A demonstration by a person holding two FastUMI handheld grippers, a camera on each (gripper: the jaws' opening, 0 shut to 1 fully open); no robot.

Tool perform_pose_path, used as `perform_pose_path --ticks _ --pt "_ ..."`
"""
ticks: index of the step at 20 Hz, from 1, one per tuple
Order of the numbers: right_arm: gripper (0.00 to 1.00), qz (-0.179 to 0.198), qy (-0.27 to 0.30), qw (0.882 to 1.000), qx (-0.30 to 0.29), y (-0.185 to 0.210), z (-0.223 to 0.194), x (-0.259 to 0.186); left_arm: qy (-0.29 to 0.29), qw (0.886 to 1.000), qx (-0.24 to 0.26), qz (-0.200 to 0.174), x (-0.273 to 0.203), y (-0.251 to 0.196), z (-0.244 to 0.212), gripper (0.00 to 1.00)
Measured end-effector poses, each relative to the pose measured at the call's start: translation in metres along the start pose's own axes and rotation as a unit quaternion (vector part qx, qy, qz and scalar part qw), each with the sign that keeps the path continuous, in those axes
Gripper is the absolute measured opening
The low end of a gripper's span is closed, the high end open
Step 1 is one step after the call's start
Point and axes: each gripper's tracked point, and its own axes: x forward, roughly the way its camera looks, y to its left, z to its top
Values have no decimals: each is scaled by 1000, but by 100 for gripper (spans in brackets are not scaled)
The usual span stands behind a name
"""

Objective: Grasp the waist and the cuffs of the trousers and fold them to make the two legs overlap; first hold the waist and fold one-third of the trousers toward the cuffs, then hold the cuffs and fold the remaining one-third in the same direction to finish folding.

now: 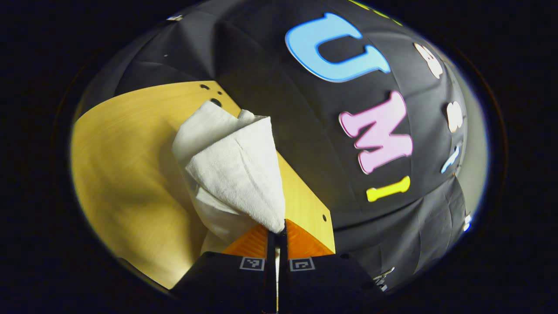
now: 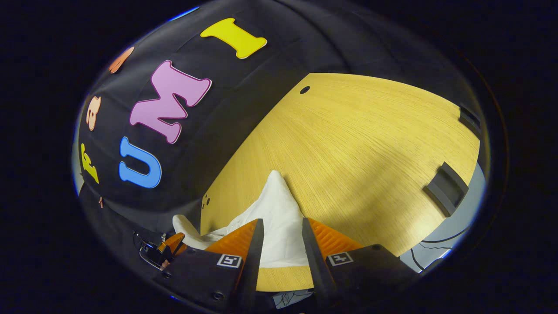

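1. Nearest in the left gripper view, the left gripper (image 1: 277, 229) has its two ribbed, wedge-shaped fingers pressed together, pinching a corner of the trousers (image 1: 235, 170).
2. The trousers (white, with a nubbly, towel-like weave) rise from that pinch in a bunched, folded peak, lifted over the table (image 1: 122, 174).
3. In the right gripper view, the right gripper (image 2: 281, 237) holds its fingers spread, white cloth (image 2: 281, 213) lying between them; whether they press on it cannot be told.
4. The table is pale yellow wood with fine straight grain and small dark holes near its edge.
5. Two dark blocks (image 2: 444, 188) sit along the table's far rim.
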Motion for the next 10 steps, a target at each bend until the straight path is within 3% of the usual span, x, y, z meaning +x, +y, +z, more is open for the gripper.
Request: perform_pose_path --ticks 5,10 --pt "57 -5 -4 1000 10 -13 9 -3 78 994 76 -30 24 -52 -69 7" --pt "57 -11 -5 1000 21 -25 13 -5 178 969 171 -32 37 -71 -164 6"
